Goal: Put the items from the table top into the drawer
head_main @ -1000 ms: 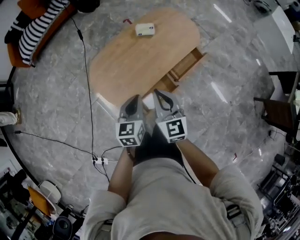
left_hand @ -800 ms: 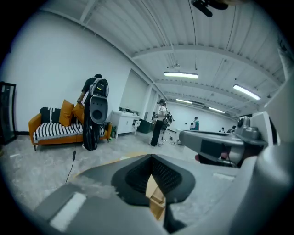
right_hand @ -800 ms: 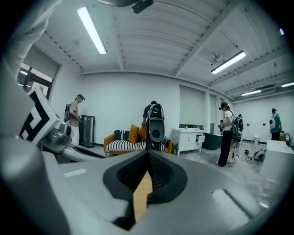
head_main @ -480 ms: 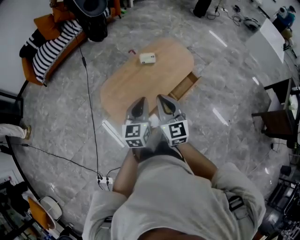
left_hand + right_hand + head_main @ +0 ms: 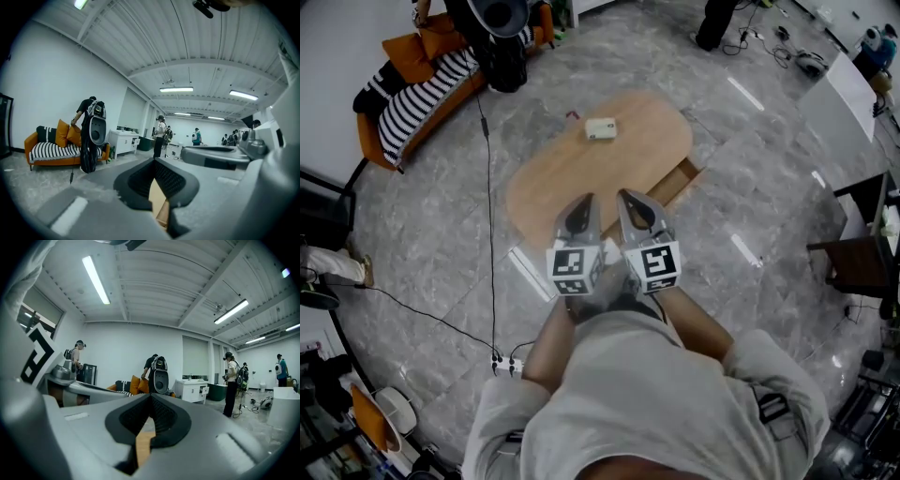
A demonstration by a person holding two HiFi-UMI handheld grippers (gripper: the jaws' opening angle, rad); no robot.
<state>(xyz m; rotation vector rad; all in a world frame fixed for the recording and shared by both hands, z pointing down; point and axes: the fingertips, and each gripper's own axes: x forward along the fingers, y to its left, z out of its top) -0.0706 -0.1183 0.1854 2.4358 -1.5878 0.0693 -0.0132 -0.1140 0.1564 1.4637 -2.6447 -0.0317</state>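
Lying long axis left-right at table (image 5: 572, 183) far end, white box (image 5: 601, 129); L claw (image 5: 584, 201) & R claw (image 5: 629, 197) closed, empty.

Forearms tucked in, left hand-held gripper (image 5: 581, 208) and right hand-held gripper (image 5: 636, 208) side by side, jaws together, empty.

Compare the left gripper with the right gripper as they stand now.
The left gripper has its tip over the wooden table's near edge. The right gripper has its tip nearer the open drawer. The left cube carries a different square pattern from the right cube. Shared: both are grey, held side by side, fingers closed on nothing, well short of the white box.
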